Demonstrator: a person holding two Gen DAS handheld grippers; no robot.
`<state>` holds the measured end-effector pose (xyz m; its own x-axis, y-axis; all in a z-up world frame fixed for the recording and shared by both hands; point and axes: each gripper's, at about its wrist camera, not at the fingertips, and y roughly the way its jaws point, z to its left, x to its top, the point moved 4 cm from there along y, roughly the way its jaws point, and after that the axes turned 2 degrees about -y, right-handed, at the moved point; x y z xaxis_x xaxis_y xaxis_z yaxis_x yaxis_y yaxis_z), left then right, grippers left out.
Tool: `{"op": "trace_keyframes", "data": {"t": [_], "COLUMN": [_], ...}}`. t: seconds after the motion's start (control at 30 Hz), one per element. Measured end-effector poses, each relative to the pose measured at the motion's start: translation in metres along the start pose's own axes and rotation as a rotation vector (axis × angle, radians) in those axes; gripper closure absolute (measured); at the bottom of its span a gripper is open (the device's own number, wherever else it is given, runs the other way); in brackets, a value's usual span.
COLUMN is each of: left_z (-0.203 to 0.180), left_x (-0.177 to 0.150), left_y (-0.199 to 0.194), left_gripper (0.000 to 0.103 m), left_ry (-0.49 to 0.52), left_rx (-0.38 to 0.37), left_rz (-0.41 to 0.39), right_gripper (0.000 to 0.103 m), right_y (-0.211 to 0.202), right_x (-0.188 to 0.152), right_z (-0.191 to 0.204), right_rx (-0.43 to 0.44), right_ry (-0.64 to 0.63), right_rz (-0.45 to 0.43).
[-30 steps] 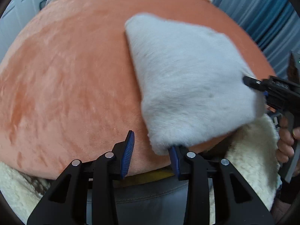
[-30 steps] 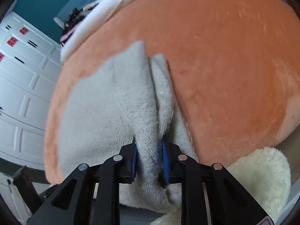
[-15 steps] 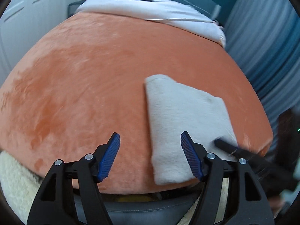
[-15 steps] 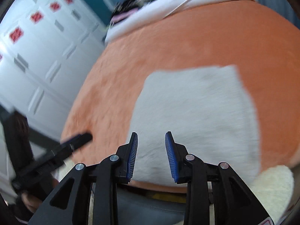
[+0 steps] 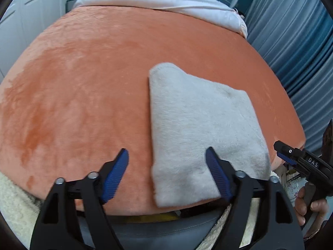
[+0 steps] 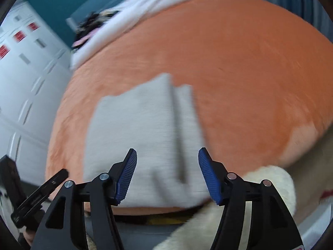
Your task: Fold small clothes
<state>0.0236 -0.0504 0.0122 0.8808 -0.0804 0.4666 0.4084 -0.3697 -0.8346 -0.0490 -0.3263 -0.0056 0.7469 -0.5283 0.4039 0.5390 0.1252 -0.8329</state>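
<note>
A folded pale grey fleece cloth (image 5: 199, 129) lies flat near the front edge of the orange plush bed cover (image 5: 87, 87). My left gripper (image 5: 166, 175) hovers above its near left corner, jaws still opening, nothing pressed between them. In the right wrist view the same cloth (image 6: 141, 129) is blurred, with a fold line running down it. My right gripper (image 6: 167, 175) is lifted above its near edge, jaws opening, pads clear of the fabric. The right gripper also shows at the left wrist view's right edge (image 5: 291, 154), held by a hand (image 5: 308, 206).
A white duvet (image 5: 166, 2) lies across the far end of the bed. Cream fluffy fabric (image 6: 268, 187) sits below the bed's front edge. Blue curtains (image 5: 299, 48) hang on the right, white cupboard doors (image 6: 22, 79) on the left.
Both grippers let go of the grey cloth, opened wide and rose away from it. The cloth now rests flat on the cover.
</note>
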Motion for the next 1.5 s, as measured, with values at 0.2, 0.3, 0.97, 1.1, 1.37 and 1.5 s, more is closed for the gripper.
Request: {"op": "trace_keyframes", "data": {"t": [0.2, 0.3, 0.97, 1.1, 1.37, 1.5], "left_z": [-0.015, -0.02, -0.023, -0.023, -0.022, -0.006], "left_x": [0.004, 0.008, -0.003, -0.002, 0.005, 0.007], "left_y": [0.038, 0.027, 0.052, 0.051, 0.042, 0.071], "left_gripper": [0.029, 0.029, 0.025, 0.025, 0.007, 0.006], "left_ry": [-0.018, 0.028, 0.109, 0.118, -0.056, -0.145], "left_rx": [0.029, 0.061, 0.161, 0.168, -0.088, -0.057], "left_rz": [0.062, 0.014, 0.065, 0.062, 0.065, 0.125], "right_gripper": [0.081, 0.084, 0.069, 0.067, 0.023, 0.022], "right_y": [0.054, -0.002, 0.095, 0.074, 0.023, 0.049], "right_x": [-0.005, 0.015, -0.008, 0.003, 0.009, 0.005], "right_z": [-0.002, 0.035, 0.045, 0.065, 0.004, -0.025], "right_rx": [0.06, 0.153, -0.143, -0.179, -0.136, -0.032], "right_ry": [0.019, -0.075, -0.281, -0.307, -0.072, 0.071], "right_rz": [0.12, -0.064, 0.191, 0.125, -0.028, 0.056]}}
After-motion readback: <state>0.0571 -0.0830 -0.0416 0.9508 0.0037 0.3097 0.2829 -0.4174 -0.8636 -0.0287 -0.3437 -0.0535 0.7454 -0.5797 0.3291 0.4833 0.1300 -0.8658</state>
